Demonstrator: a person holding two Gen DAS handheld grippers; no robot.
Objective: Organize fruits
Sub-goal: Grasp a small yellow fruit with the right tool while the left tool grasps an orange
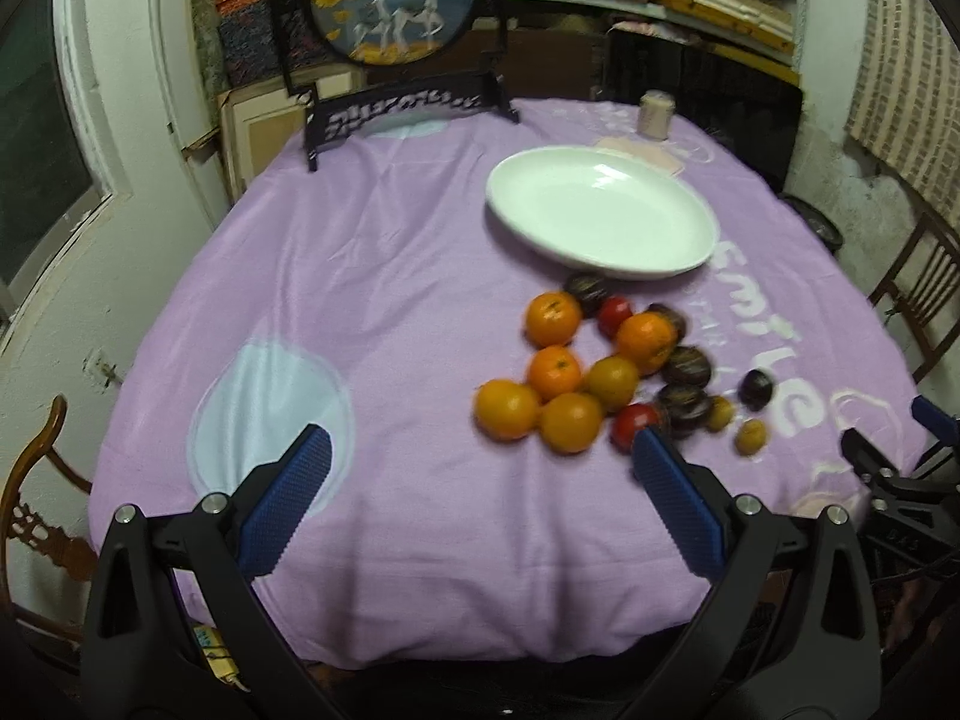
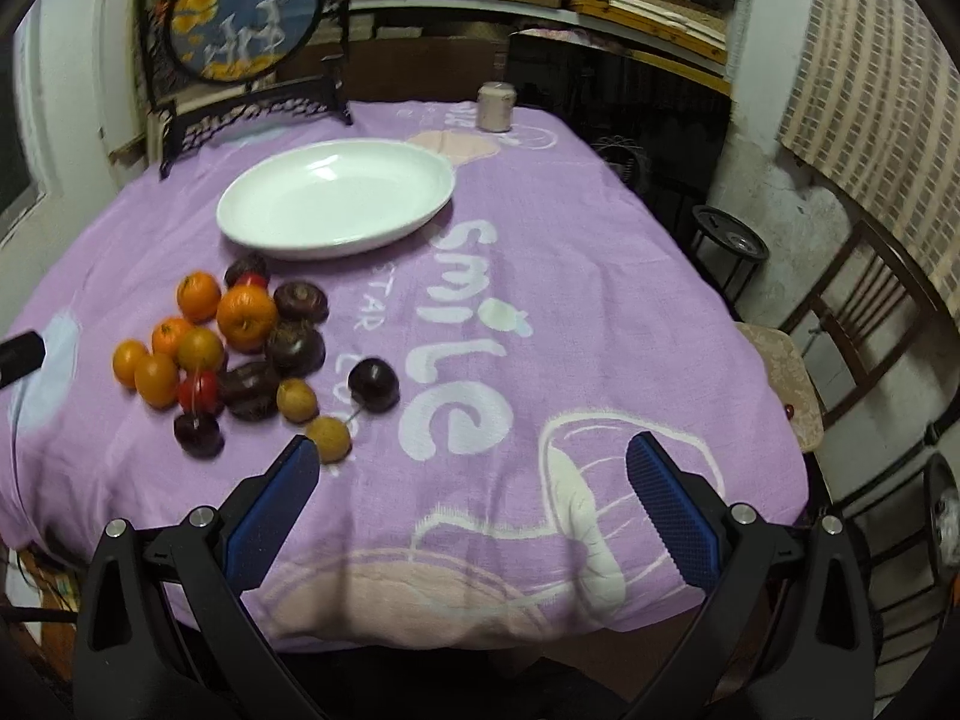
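A pile of fruit lies on the purple cloth: several oranges (image 1: 555,378), dark purple fruits (image 1: 686,366), red fruits (image 1: 633,423) and small yellow ones (image 1: 750,436). The pile also shows in the right wrist view (image 2: 246,315). A white plate (image 1: 600,210) sits empty just beyond the pile; it shows too in the right wrist view (image 2: 336,198). My left gripper (image 1: 480,456) is open and empty, above the cloth near the pile's front. My right gripper (image 2: 471,459) is open and empty, to the right of the pile; part of it shows at the right edge of the left wrist view (image 1: 888,468).
A round painted screen on a black stand (image 1: 396,0) stands at the table's far edge. A small jar (image 2: 497,107) stands at the far side. Wooden chairs (image 2: 864,324) stand at the right and at the left (image 1: 36,480). Shelves fill the back wall.
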